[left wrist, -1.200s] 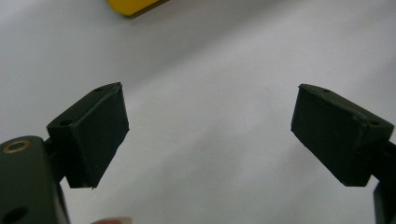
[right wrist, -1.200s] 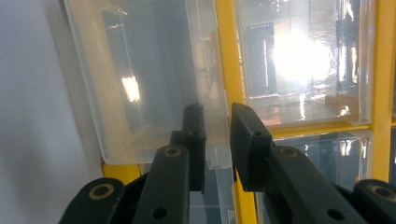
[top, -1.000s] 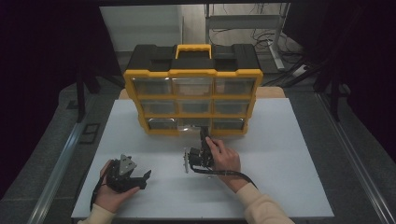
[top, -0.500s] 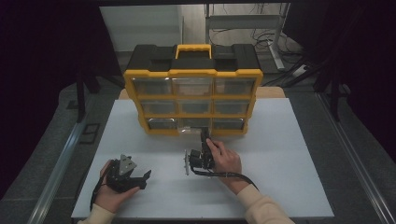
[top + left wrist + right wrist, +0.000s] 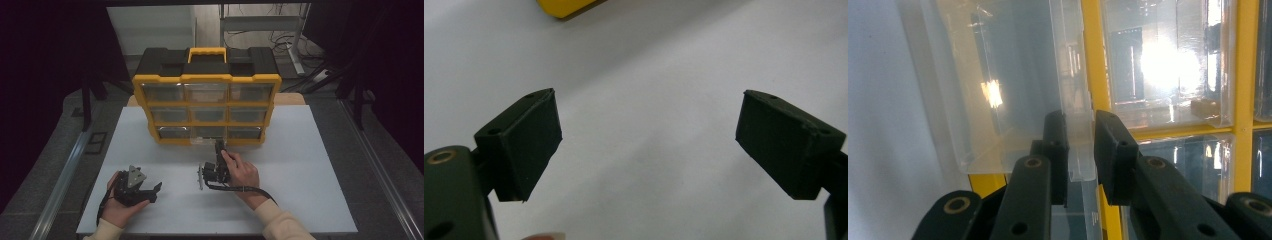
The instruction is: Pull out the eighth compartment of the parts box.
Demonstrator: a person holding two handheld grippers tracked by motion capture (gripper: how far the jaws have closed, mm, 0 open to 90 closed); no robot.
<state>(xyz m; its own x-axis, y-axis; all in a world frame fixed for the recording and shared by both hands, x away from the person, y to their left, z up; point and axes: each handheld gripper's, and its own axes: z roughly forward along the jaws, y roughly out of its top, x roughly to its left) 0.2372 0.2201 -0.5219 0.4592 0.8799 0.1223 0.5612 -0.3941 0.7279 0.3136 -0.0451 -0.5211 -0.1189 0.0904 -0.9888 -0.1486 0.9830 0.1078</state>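
**A:** How are the two grippers held, and is anything gripped?

**B:** The right gripper (image 5: 218,148) is held at the foot of a yellow and black organiser case (image 5: 206,80), which is stood upright on the white table (image 5: 310,165). In the right gripper view its jaws are drawn close together, and the front lip of a clear plastic drawer (image 5: 1013,85) is pinched between them. The left gripper (image 5: 150,190) is rested on the table at the near left, well apart from the case. Its jaws are spread wide and nothing is held between them; bare table is seen in the gap.

**A:** Where is the drawer found relative to the right gripper?

**B:** It is seen directly ahead of the jaws, in the case's bottom row, middle column, and is pulled partly out from the yellow frame.

**A:** What is seen around it?

**B:** Closed clear drawers are set beside and above it. Nothing is placed between the grippers and the case.
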